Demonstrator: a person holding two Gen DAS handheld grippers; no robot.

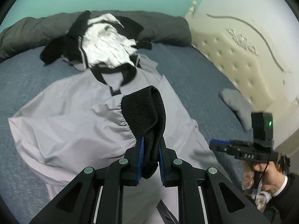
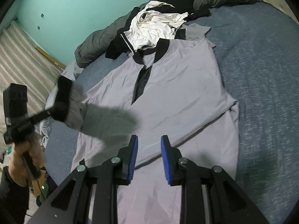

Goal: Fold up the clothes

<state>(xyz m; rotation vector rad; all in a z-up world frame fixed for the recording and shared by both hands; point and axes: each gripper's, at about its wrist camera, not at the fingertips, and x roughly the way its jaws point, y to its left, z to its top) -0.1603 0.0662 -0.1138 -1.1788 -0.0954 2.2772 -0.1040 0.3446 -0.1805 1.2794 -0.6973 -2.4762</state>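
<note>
A light grey jacket (image 2: 168, 97) with black ribbed cuff (image 1: 145, 115) lies spread on a blue-sheeted bed (image 2: 261, 93) against turquoise walls (image 2: 74, 5). Left gripper (image 1: 150, 156) fingers pinch the cuff; right gripper (image 2: 149, 158) fingers hover parted, empty.

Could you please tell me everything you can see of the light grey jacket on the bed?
The light grey jacket lies front up, spread fairly flat on the blue bedsheet. It looks like thin, smooth, slightly wrinkled fabric with a black ribbed collar, a partly open dark front placket and black ribbed cuffs. The left gripper is shut on one black cuff, lifting that sleeve over the body. A white garment overlaps its collar.
</note>
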